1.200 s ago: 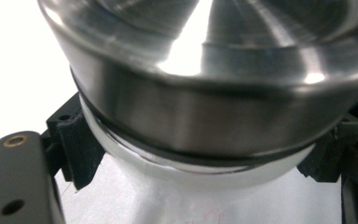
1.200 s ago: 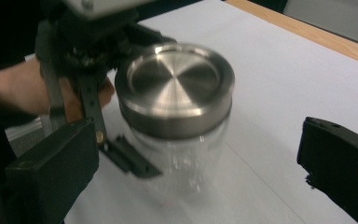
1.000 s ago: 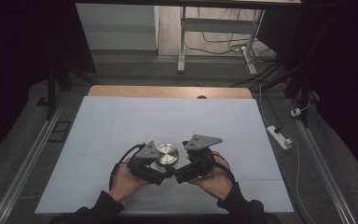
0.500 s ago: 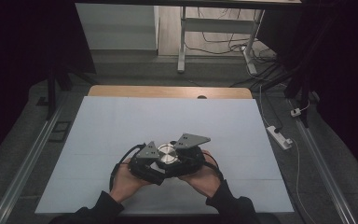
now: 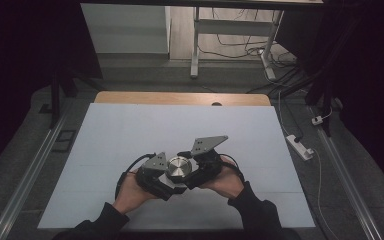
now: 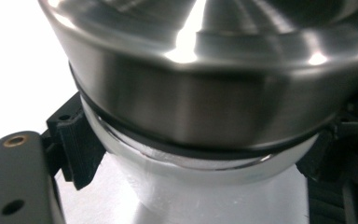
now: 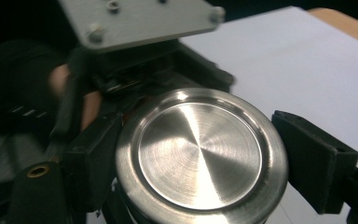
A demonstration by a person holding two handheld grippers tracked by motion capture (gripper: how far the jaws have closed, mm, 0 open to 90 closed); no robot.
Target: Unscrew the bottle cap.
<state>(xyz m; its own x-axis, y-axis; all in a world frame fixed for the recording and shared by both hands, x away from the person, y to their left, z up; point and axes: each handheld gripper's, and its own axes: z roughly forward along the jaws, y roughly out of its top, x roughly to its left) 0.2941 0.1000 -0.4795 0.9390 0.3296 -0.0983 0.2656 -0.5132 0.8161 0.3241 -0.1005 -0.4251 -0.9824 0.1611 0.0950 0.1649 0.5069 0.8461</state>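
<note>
A jar with a brushed steel lid [image 5: 179, 166] is held above the white tabletop [image 5: 180, 125] near its front, between both hands. My left gripper [image 5: 166, 181] comes in from the left. In the left gripper view its ribbed pads [image 6: 77, 147] press on the pale jar body [image 6: 200, 186], just under the lid [image 6: 205, 93] and a black ring. My right gripper [image 5: 192, 170] comes from the right, its grey plate [image 5: 208, 144] tilted up. In the right gripper view its jaws sit on opposite sides of the lid's rim [image 7: 200, 154], and the left gripper's grey plate [image 7: 135, 21] lies beyond.
A wooden strip [image 5: 180, 98] edges the table's far side. A white power strip [image 5: 300, 146] and cables lie on the floor at the right. Metal rails [image 5: 30, 175] run along both sides, and a desk frame [image 5: 196, 45] stands beyond.
The right gripper has closed in toward the left one and its plate has swung slightly. The jar stays between both grippers at the same spot over the table.
</note>
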